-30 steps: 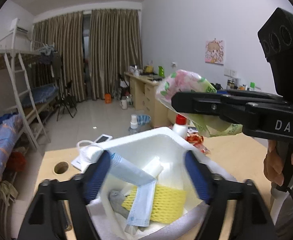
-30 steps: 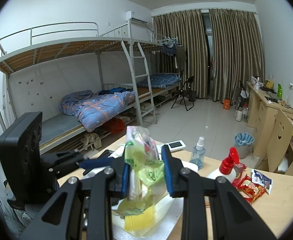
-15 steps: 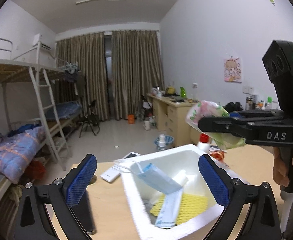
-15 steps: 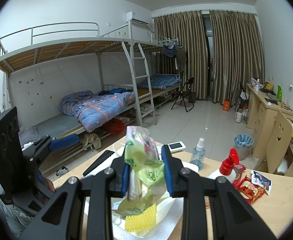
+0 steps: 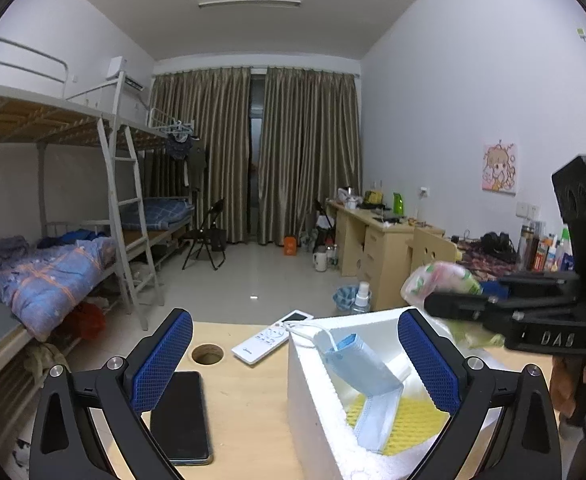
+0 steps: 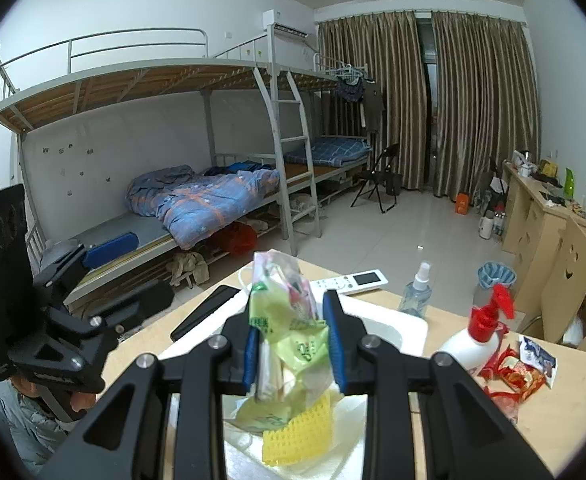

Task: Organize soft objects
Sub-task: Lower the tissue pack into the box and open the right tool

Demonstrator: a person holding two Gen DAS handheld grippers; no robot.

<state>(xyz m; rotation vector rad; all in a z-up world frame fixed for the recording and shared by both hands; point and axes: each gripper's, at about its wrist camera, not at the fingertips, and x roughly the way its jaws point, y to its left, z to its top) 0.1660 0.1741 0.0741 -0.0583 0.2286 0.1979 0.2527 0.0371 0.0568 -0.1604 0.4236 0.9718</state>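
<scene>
A white foam box point(image 5: 317, 408) stands on the wooden table and holds a blue face mask point(image 5: 359, 368) draped over a yellow foam net point(image 5: 413, 420). My left gripper point(image 5: 295, 360) is open wide above the box's near left corner, its pads touching nothing. My right gripper point(image 6: 293, 328) is shut on a crumpled green and pink plastic pack point(image 6: 289, 316) and holds it above the box point(image 6: 393, 320). The left wrist view shows that pack point(image 5: 441, 280) hanging over the box's far right side.
A black phone point(image 5: 179, 416), a white remote point(image 5: 271, 338) and a round cable hole point(image 5: 207, 354) lie left of the box. On its right are a clear spray bottle point(image 6: 417, 292), a red-capped pump bottle point(image 6: 477, 336) and snack packets point(image 6: 521, 372).
My left gripper has opened wider, lifted out of the box and swung left, leaving the mask inside. The right gripper has kept still with the pack.
</scene>
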